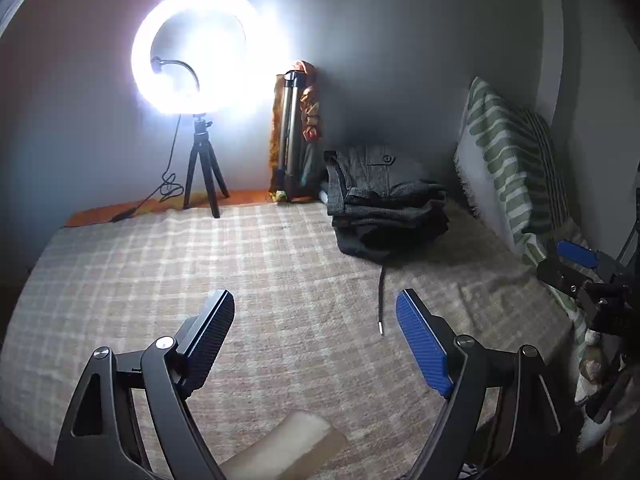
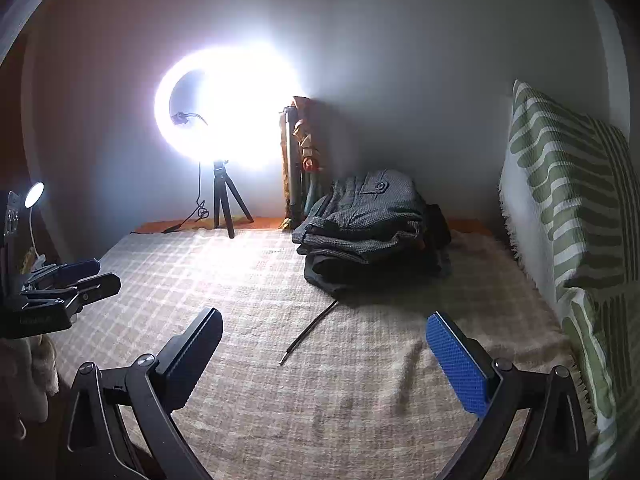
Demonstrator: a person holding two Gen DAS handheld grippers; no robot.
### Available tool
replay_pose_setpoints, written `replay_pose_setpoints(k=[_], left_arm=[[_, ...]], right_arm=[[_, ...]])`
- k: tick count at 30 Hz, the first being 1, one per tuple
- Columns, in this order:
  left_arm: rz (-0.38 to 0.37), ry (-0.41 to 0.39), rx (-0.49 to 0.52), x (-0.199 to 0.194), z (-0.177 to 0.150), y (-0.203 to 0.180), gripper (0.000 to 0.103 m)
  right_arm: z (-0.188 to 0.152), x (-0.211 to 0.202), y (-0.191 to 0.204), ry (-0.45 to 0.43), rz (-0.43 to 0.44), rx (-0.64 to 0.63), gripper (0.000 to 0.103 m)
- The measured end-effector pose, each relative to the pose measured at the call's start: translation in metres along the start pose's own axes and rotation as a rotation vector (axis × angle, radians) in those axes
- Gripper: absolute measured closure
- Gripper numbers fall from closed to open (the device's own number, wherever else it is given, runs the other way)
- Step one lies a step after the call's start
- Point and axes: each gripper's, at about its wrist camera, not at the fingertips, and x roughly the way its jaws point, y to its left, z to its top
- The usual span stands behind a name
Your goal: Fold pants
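We hold both tools wide apart and empty above the checked blanket [image 1: 160,280]: the left gripper [image 1: 316,332] has its two blue-padded fingers spread with only blanket between them, and the right gripper [image 2: 324,348] stands the same way, gripping nothing. In the left view the right tool also shows at the far right edge, near the striped cushion [image 1: 512,172].

The pants [image 1: 384,196] lie folded at the far end of the blanket, close to the wall, as a neat dark grey stack with a buttoned pocket on top. We see several layers there, so it may be more than one garment; we cannot tell how many. A dark cord [image 1: 380,300] trails out from under the stack onto the blanket, toward us, loose and straight.

As we judge it, the folding is done or nearly so: nothing unfolded lies on the blanket in front of us, and both tools are well apart from the stack. What may be left is tucking in that stray cord, or squaring the pile. The ring lamp [image 1: 192,52] on its small tripod glares beside the stack.
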Motion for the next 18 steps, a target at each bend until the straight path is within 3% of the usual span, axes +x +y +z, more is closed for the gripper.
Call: replay_pose_setpoints(k=[18], left_arm=[[-0.021,-0.018,0.008,-0.014,0.001,-0.008,0.02]], right_arm=[[-0.004,-0.002,0.002,0.005,0.011,0.004,0.0]])
